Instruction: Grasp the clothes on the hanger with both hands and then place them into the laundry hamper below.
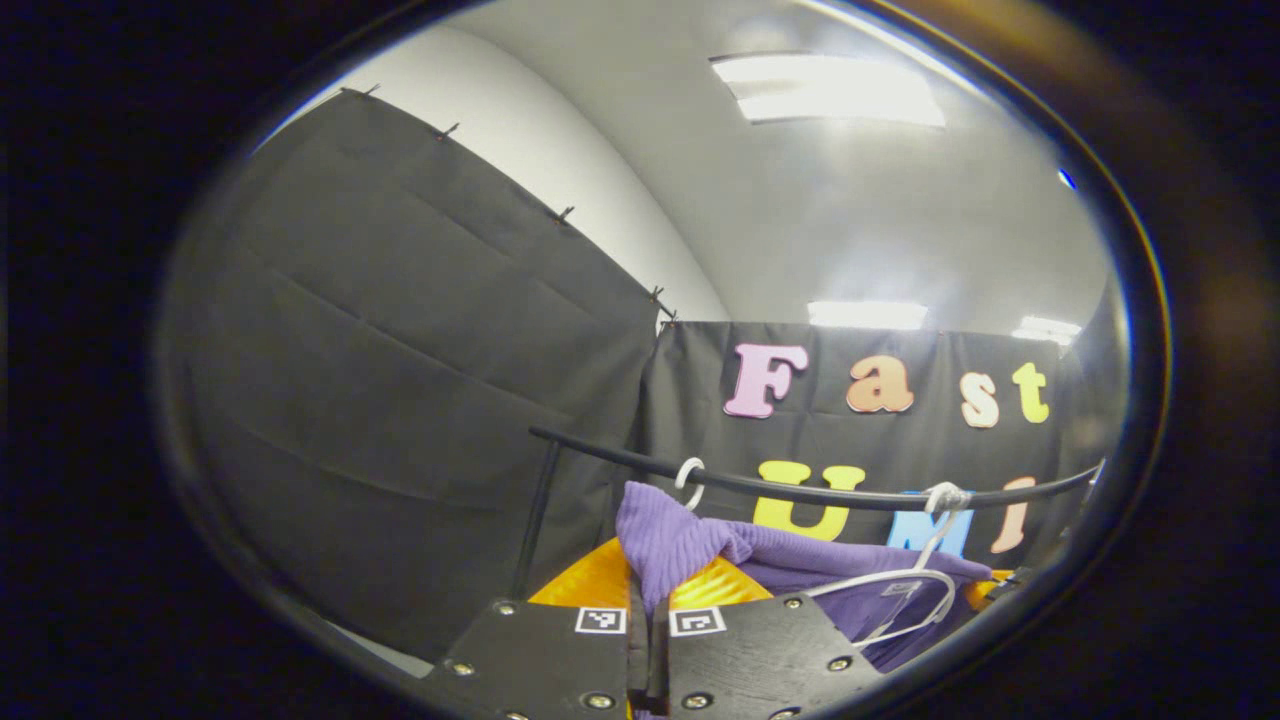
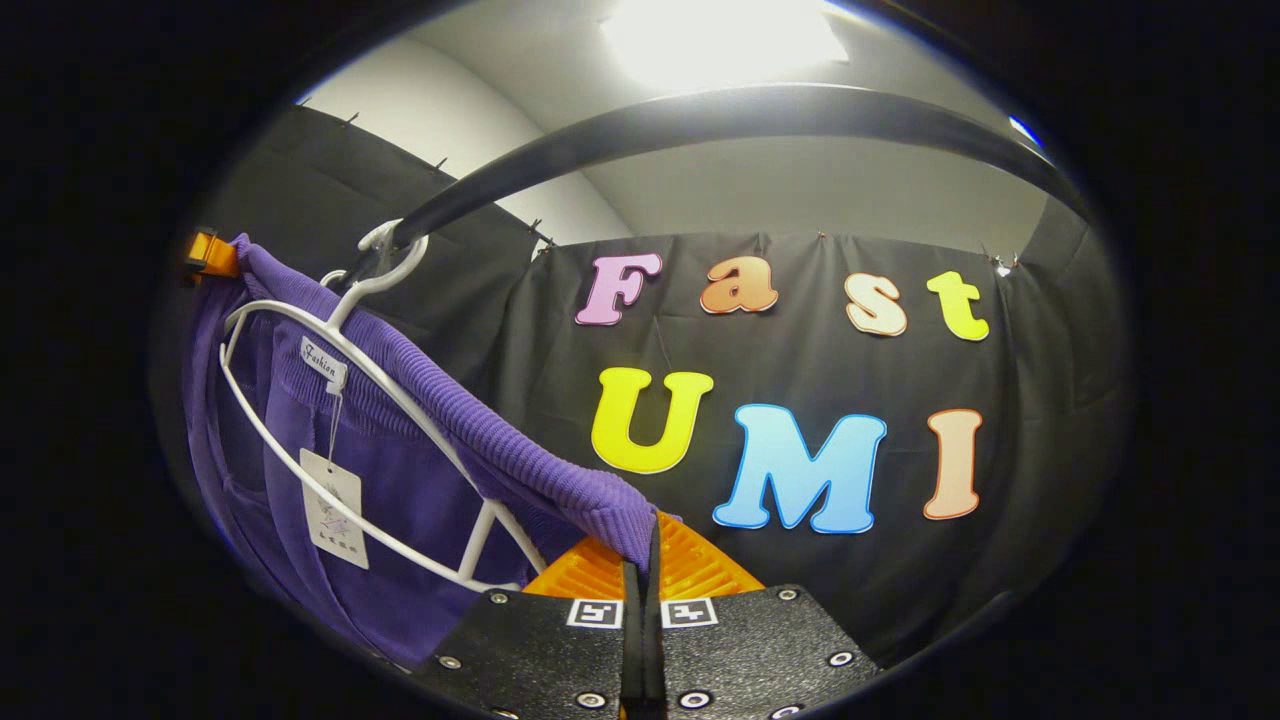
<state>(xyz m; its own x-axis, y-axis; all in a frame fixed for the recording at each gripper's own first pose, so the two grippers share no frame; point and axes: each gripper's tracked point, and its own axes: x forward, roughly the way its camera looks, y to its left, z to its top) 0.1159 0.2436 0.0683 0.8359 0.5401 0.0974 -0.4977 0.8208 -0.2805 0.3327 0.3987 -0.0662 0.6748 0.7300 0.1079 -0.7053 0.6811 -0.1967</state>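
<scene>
I've got the left claw (image 1: pixel 648 600) and right claw (image 2: pixel 640 575) each pinching a shoulder of the purple sweater (image 2: pixel 420 470), its shoulder line running along the rail (image 2: pixel 700 120) on the white hanger (image 2: pixel 350 400), so next I think it's lifting it off toward the hamper below.

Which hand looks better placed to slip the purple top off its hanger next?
Probably the right gripper: it pinches the purple top beside the white hanger under the rail. The left gripper holds the far shoulder.
</scene>
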